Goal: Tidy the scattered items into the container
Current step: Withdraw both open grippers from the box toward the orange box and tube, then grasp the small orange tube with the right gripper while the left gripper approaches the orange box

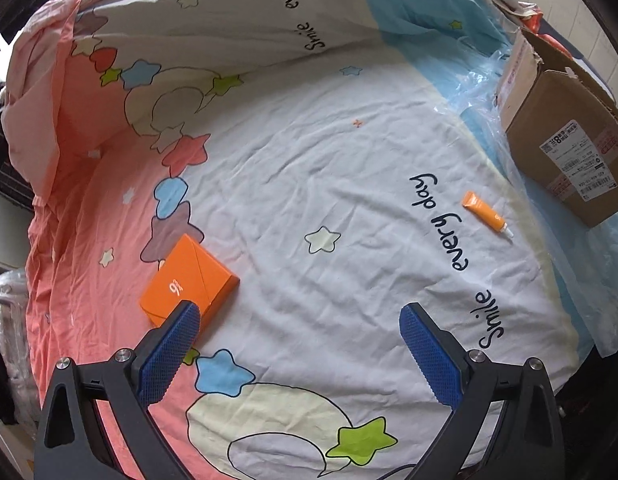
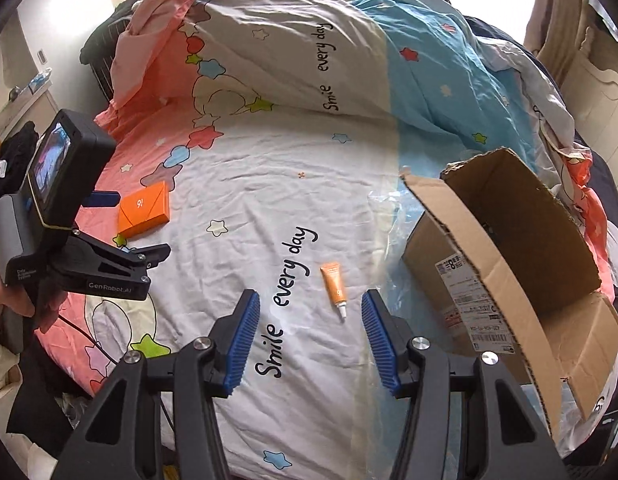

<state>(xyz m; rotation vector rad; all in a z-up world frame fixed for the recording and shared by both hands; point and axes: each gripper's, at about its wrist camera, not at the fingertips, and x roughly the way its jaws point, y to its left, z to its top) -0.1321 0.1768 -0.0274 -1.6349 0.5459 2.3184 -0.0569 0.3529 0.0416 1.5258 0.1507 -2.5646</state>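
The left gripper (image 1: 299, 314) hangs with jaws apart and empty, its left pad overlapping the orange box (image 1: 189, 280). The right gripper (image 2: 311, 300), jaws apart, frames the tube (image 2: 335, 282) lying on the bedsheet (image 2: 269, 168), beside the carton (image 2: 509, 248).

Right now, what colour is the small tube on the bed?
Orange with a white tip, clearest in the right wrist view.

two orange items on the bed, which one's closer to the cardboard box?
The small orange tube with the white nozzle, lying just left of the cardboard box. The flat orange packet sits far across on the pink side.
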